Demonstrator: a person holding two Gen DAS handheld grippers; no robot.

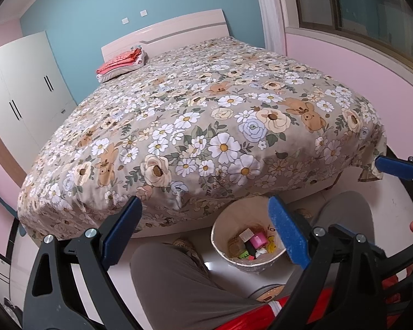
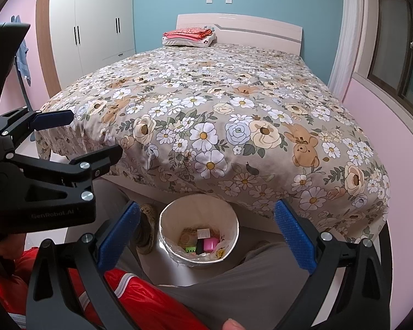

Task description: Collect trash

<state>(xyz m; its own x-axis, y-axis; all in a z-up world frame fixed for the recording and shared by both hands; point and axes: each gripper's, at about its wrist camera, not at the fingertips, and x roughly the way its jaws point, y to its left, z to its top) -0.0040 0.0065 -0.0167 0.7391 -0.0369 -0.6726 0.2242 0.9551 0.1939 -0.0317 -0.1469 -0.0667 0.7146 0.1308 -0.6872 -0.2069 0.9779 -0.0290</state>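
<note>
Trash: small mixed pieces lie in the bottom of the bin (image 2: 198,236), among them a pink block (image 2: 209,244), a green piece (image 2: 190,249) and a white-topped box (image 2: 204,231); none is visible on the bed or the floor.
Bin: white, upright on the floor between the person's knees, just below the hanging edge of the floral bedspread (image 2: 220,115); probably set there so each piece can be dropped straight down from the seat.
Left tool (image 1: 205,229): blue pads wide apart, nothing between them, held above the left knee (image 1: 173,283) and aimed at the bed.
Right tool (image 2: 206,236): pads likewise spread and empty, the bin's mouth framed between them in its own view.
Bed: its cover looks smooth and bare apart from the folded red cloth (image 2: 187,34) on a pillow at the headboard, which reads as bedding, not litter.
Progress: judging by the full bin bottom and the bare cover, collecting seems finished or nearly so.
Risk: the bin stands close to the knees, so a shift of the legs could tip it.
</note>
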